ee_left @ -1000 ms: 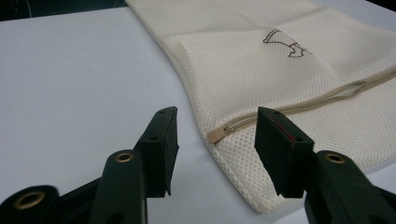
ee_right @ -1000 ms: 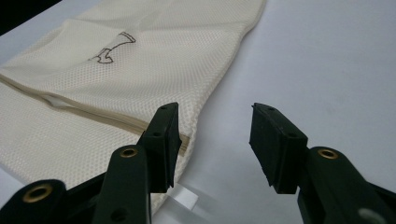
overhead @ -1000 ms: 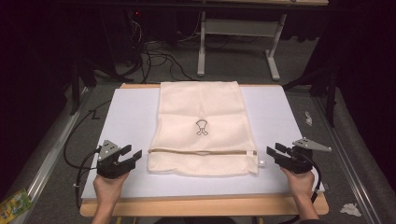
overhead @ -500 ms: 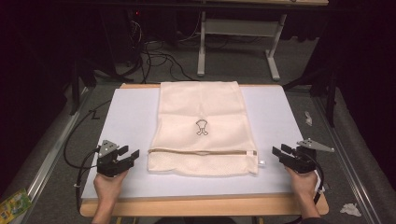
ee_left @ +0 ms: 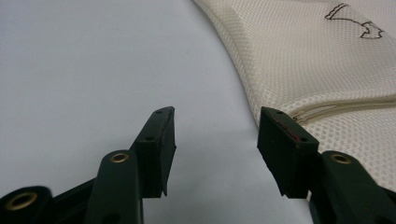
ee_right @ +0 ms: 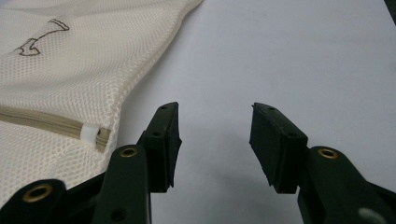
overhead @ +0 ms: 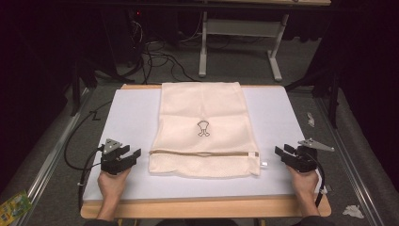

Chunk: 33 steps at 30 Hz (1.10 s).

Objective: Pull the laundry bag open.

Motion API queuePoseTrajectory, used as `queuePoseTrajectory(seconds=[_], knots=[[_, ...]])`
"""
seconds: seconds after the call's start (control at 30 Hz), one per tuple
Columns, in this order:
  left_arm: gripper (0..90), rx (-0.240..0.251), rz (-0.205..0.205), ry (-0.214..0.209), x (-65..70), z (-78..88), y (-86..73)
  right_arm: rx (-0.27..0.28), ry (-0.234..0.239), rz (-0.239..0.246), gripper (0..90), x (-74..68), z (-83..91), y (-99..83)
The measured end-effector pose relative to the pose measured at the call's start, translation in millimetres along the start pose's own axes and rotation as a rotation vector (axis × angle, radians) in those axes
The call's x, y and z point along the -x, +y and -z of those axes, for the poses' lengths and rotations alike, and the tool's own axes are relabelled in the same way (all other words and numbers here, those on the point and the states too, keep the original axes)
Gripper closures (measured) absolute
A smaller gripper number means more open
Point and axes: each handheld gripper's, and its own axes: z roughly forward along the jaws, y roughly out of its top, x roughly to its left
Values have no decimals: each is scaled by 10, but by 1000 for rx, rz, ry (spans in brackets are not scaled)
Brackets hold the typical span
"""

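Between each open, empty hand-held gripper (overhead: 133, 157) (overhead: 281, 153), mesh bag (overhead: 202, 129) lies lengthwise, zipper nearest.

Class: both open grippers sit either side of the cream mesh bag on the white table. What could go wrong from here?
1. The mesh bag is thin and lies flat, so the left gripper might pinch only the top layer, or slide off its edge.
2. The zip pull sits near the right gripper; a jaw could snag it.
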Motion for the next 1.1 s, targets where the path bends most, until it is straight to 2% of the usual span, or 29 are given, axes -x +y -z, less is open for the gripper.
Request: queuePoseTrajectory(seconds=[0.37,0.47,0.9,1.0,1.1], knots=[[469,-8,5,37,-33,-93,3,-20,-24,13,532,-1,-76,-12],[469,-13,9,48,-37,-120,0,-19,-29,-1,532,2,-89,-11],[461,-39,-6,80,-43,-241,-30,-33,-38,-2,527,-6,-171,-54],[458,-43,-1,81,-47,-248,-31,-51,-51,7,511,-21,-188,-58],[441,-69,3,87,-48,-272,-31,-84,-76,19,478,-40,-226,-54]])
